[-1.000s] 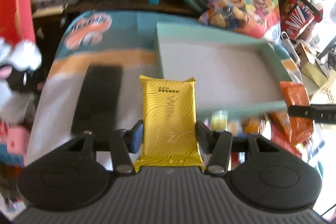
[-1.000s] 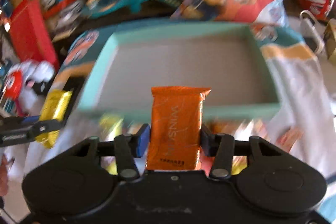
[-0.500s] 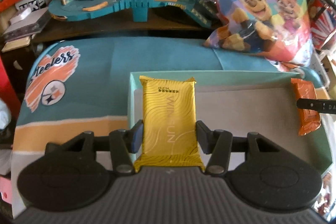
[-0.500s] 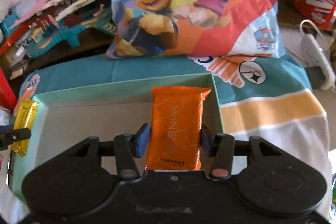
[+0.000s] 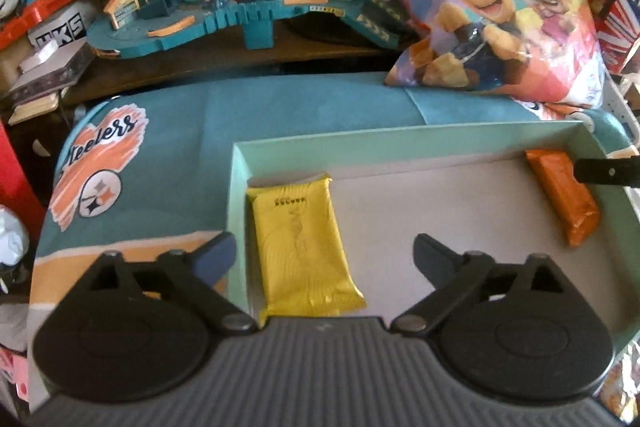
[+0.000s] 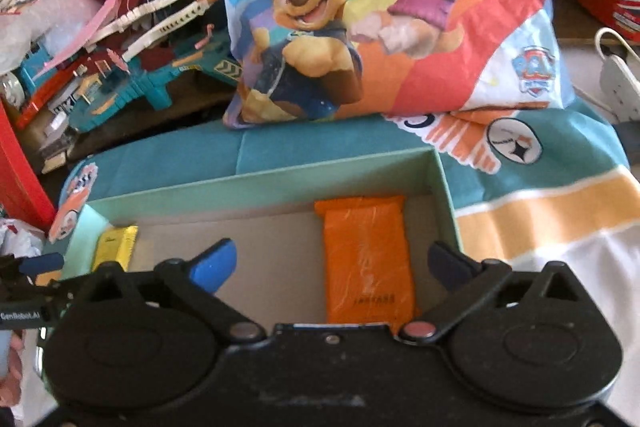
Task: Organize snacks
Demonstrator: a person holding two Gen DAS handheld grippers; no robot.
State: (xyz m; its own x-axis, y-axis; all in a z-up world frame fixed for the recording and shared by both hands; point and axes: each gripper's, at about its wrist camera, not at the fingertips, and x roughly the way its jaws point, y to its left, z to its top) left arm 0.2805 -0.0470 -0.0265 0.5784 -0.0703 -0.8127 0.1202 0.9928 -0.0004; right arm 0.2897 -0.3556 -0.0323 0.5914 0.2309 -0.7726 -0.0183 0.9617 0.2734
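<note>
A shallow mint-green box (image 5: 400,141) lies on a teal cloth. A yellow snack packet (image 5: 300,247) rests flat on the box floor in its far left corner. My left gripper (image 5: 322,243) hovers over it, jaws opening wide, and the packet lies loose below and between the blue pads without touching them. An orange snack packet (image 6: 366,259) lies flat in the far right corner of the box (image 6: 260,187). Above it, my right gripper (image 6: 330,249) is also opening, its pads well clear of the packet's sides. Each wrist view catches the other packet at its edge.
A large cartoon-dog bag (image 6: 360,7) leans behind the box. A toy track set (image 5: 240,7) crowds the dark shelf beyond the cloth (image 5: 100,167). A white power strip (image 6: 620,87) lies at the far right. Loose wrappers (image 5: 624,387) show near the box's front right.
Both grippers carried their packets forward over the box and stopped. Then both sets of jaws spread, and the yellow and orange packets dropped onto the box floor.
</note>
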